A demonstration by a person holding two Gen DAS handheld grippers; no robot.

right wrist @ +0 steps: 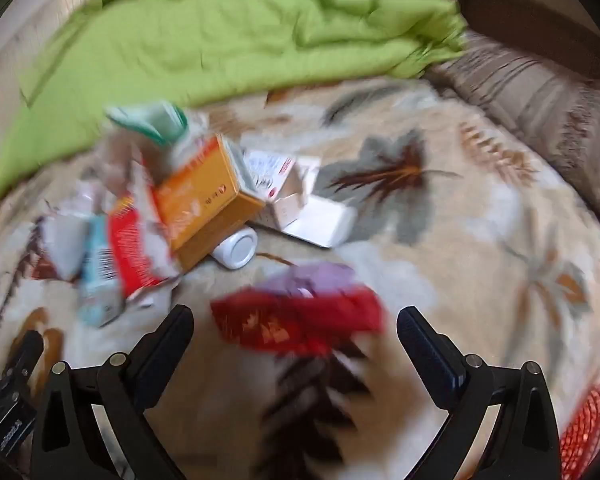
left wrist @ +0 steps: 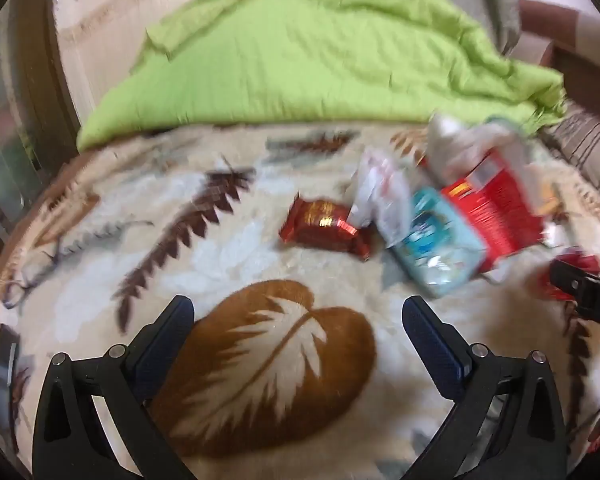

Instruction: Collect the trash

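1. On the bed, in the left wrist view, everything is smeared by motion blur, so print on the trash cannot be read. The left hand-held gripper point(left wrist: 298, 312) hangs over the leaf-patterned blanket point(left wrist: 100, 240) with its jaws wide apart and nothing between them.
2. The trash pile lies ahead and to the right: a red foil wrapper point(left wrist: 324, 228) lies nearest, then a crumpled white bag point(left wrist: 380, 196), a light blue packet point(left wrist: 436, 252) and a red box point(left wrist: 496, 216) leaning together. A green quilt point(left wrist: 300, 60) is heaped behind them.
3. The right hand-held gripper point(left wrist: 588, 300) is cut off by the right edge.
4. In the right wrist view, blur is heavier still. The right hand-held gripper's jaws stand apart, with a red wrapper point(right wrist: 300, 320) just ahead, between the tips; whether they touch it I cannot tell.
5. Beyond lie an orange box point(right wrist: 204, 204), a white bottle point(right wrist: 238, 250) partly hidden under it, and white cartons point(right wrist: 300, 200). A red mesh point(right wrist: 588, 428) is cut off at the lower right.
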